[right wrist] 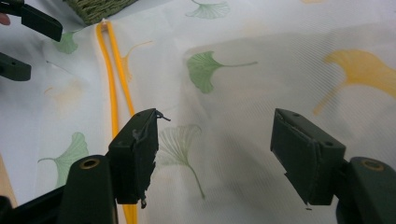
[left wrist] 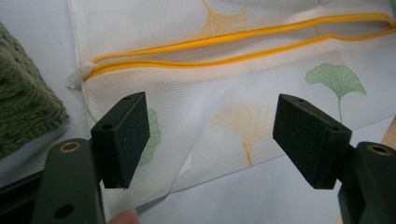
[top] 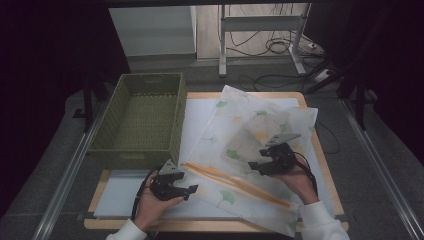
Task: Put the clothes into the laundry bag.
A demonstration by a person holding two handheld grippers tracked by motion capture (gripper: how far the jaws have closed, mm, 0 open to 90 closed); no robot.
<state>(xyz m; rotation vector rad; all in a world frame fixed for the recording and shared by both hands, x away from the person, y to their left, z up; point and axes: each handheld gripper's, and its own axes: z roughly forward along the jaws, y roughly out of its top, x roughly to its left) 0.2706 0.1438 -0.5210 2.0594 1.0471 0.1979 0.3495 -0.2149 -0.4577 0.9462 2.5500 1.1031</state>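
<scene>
Left gripper (top: 189, 190) wide open, nothing between the jaws. It sits low at the near-left corner of the mesh bag (top: 250, 150), pointing across the bag's near edge. In the left gripper view the pads (left wrist: 122, 135) hang just above the bag's folded corner, not pinching it. A fingertip (left wrist: 122, 217) shows at the bottom edge of that view.

Right gripper (top: 254, 166) also open, jaws empty. Held over the middle-right of the bag, jaws pointing toward the left gripper. Right gripper view: pads (right wrist: 135, 149) spread over the fabric with a clear gap, no cloth caught. The left pad's face looks frayed.

The bag is white and see-through with green and yellow leaf prints, lying flat and slightly rumpled on the tabletop (top: 320, 165), covering its right half over a white mat (top: 125, 195). Its orange zipper (top: 235, 182) runs diagonally along the near part of the bag, between the two grippers, and is open, the two tapes parted. The white zipper end (left wrist: 77, 77) lies at the left end, near the basket.

Green woven basket (top: 137, 120) stands on the far-left of the tabletop, just beside the bag's left edge. Nothing seen inside it.
</scene>
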